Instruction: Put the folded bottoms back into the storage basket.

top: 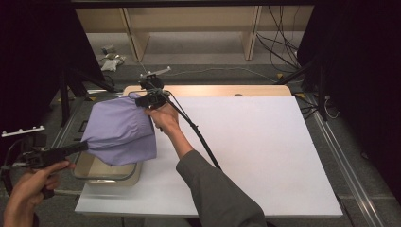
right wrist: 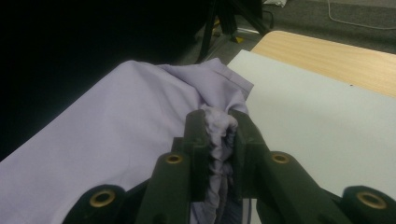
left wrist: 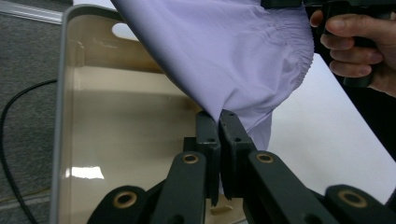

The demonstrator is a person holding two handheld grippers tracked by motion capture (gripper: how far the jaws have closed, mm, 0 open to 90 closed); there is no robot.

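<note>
Left tongs [top: 86,146] clamp lilac garment [top: 120,127] near corner; right tongs [top: 140,100] clamp far corner; stretched near-left to far-right.

Black gripper [left wrist: 219,140] jaws with brass rivets; grey sleeve [top: 213,189].
</note>
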